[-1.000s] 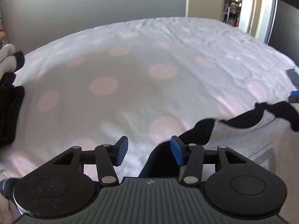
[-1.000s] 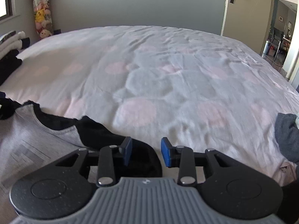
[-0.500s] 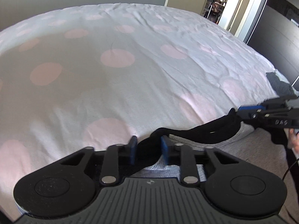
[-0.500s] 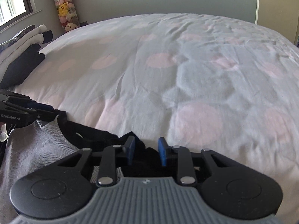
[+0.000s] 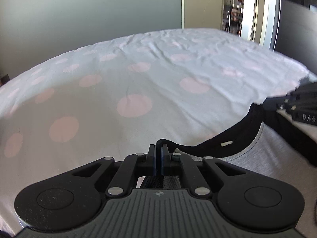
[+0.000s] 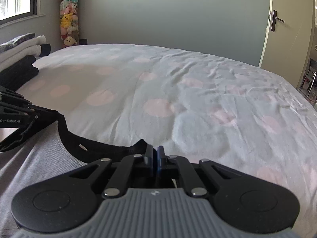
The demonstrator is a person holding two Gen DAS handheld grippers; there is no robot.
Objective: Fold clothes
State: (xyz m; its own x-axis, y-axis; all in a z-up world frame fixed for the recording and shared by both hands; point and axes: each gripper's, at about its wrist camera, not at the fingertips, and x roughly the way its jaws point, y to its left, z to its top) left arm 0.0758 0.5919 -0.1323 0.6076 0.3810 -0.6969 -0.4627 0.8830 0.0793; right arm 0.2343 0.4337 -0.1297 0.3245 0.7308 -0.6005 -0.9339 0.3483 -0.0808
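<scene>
A grey shirt (image 5: 267,154) with a black neck band (image 5: 218,144) lies at the near edge of the bed. My left gripper (image 5: 158,150) is closing tight, and its pads pinch the black band at one shoulder. In the right wrist view the same shirt (image 6: 39,158) spreads to the left, and my right gripper (image 6: 155,154) is closing with its pads pressed on the other end of the black band (image 6: 99,148). Each gripper shows in the other's view: the right gripper (image 5: 297,107) at the right edge, the left gripper (image 6: 19,111) at the left edge. The band hangs stretched between them.
The bed cover (image 6: 178,91) is pale blue with pink dots and reaches to the far wall. A stack of folded clothes (image 6: 17,59) sits at the bed's far left. A column of stuffed toys (image 6: 68,19) stands in the corner, and a door (image 6: 287,29) is at the right.
Both grippers went from open beside the shirt's black edge to shut on the neck band. The band is now lifted and stretched between them.
</scene>
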